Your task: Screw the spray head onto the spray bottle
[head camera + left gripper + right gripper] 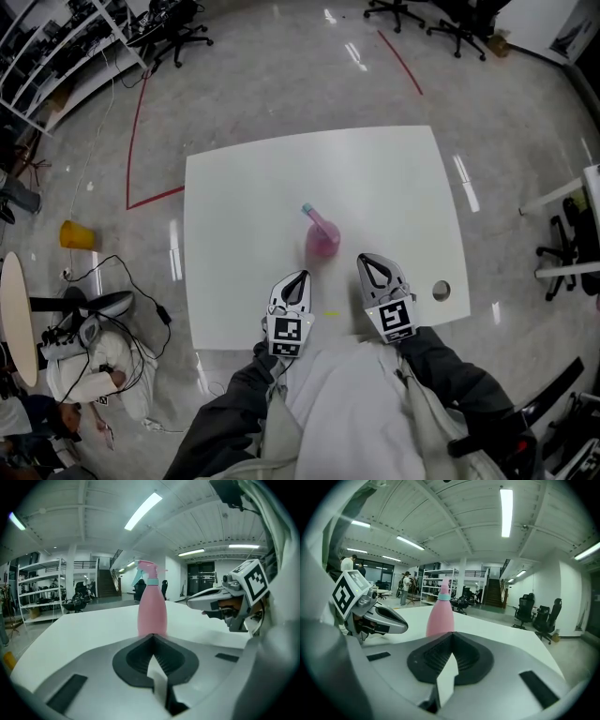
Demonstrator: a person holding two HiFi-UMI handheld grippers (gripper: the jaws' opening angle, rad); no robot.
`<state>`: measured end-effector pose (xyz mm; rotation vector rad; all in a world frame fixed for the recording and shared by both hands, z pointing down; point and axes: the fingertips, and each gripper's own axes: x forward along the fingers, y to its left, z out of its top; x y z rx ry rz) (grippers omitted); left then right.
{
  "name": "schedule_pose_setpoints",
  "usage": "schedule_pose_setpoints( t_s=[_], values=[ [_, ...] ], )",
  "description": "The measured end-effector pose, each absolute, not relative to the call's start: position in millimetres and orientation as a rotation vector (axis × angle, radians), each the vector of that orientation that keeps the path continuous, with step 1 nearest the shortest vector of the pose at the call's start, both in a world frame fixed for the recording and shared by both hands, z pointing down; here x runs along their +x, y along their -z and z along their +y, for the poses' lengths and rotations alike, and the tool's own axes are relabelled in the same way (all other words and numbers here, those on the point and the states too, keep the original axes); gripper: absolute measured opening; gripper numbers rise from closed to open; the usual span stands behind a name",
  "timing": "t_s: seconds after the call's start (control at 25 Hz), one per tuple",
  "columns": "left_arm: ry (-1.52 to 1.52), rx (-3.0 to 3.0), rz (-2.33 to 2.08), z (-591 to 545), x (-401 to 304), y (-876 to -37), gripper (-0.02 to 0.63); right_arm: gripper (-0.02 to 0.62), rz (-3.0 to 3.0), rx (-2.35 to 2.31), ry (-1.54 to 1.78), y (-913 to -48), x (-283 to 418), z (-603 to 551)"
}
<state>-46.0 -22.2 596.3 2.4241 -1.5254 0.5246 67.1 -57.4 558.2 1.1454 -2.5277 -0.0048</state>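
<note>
A pink spray bottle [323,239] stands upright near the middle of the white table [244,187], and its pink spray head [310,214] with a teal collar sits on its neck. Both grippers hover at the table's near edge, short of the bottle. My left gripper [299,276] is to the bottle's near left and my right gripper [367,260] to its near right. Both are shut with nothing between the jaws. In the left gripper view the bottle [152,613] stands straight ahead of the closed jaws [152,637], with the right gripper [213,598] beside it. The right gripper view shows the bottle [440,618] ahead and the left gripper [382,616] to its left.
A round hole [441,291] is cut into the table near its right front corner. On the floor to the left are a yellow cup [77,234], cables and a person [89,375]. Office chairs [567,253] stand to the right.
</note>
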Motion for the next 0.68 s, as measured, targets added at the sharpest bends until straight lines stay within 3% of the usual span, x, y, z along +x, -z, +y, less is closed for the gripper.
schedule_pose_setpoints(
  t_s=[0.68],
  values=[
    [-0.545,2.390,-1.498,-21.4,-44.6,-605.4,0.005,-0.006,-2.504,1.125,-0.030,-567.4,70.8,-57.2]
  ],
)
